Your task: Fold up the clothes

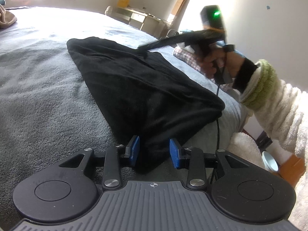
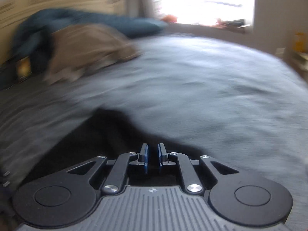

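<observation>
Left tool (image 1: 155,152) clamped on the near end of a black garment (image 1: 138,84), blue pads (image 1: 134,147) pressed against the bunched cloth. Stretched away across a grey bed (image 1: 38,88), folded into a long band. Right tool (image 2: 153,156) with blue pads nearly together, only a narrow slit between; black cloth just ahead and below, though whether any is pinched cannot be told. In the left view, gripped by a hand (image 1: 217,61) in a fluffy cream sleeve (image 1: 277,111). Beyond, blurred: tan cloth (image 2: 86,48) and teal bedding (image 2: 77,23).
</observation>
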Tool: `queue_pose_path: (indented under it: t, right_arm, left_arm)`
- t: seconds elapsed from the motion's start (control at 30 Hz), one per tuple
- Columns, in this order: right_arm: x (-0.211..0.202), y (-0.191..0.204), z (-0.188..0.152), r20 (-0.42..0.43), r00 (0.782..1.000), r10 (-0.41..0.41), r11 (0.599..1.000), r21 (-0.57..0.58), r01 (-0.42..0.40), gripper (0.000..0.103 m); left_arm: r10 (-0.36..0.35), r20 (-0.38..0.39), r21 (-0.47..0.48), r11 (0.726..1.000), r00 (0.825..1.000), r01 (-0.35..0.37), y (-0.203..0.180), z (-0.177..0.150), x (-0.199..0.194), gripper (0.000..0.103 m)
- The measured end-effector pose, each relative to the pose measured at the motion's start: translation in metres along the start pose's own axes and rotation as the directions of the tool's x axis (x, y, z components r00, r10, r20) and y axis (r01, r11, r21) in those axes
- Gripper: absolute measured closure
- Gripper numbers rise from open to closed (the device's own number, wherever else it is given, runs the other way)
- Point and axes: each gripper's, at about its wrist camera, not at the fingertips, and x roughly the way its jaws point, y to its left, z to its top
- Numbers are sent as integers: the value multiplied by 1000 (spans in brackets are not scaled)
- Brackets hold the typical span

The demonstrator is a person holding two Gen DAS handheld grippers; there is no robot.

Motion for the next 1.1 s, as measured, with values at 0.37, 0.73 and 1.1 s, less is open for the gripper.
queue_pose_path:
  t: [0.37,0.73,1.1]
  right_arm:
    - [9,-7,20,20,1000,-14,999,42,13,92]
    - [36,-33,35,40,995,-87,977,196,78,89]
    - [75,-29,44,-29,996,-88,975,203,92,86]
  left_arm:
    - [-15,6,5,1000,1000,15,4,-2,0,69]
    - [-6,14,31,1000,1000,6,1,-4,0,69]
    - [19,24,64,998,1000,-21,-6,-7,-2,69]
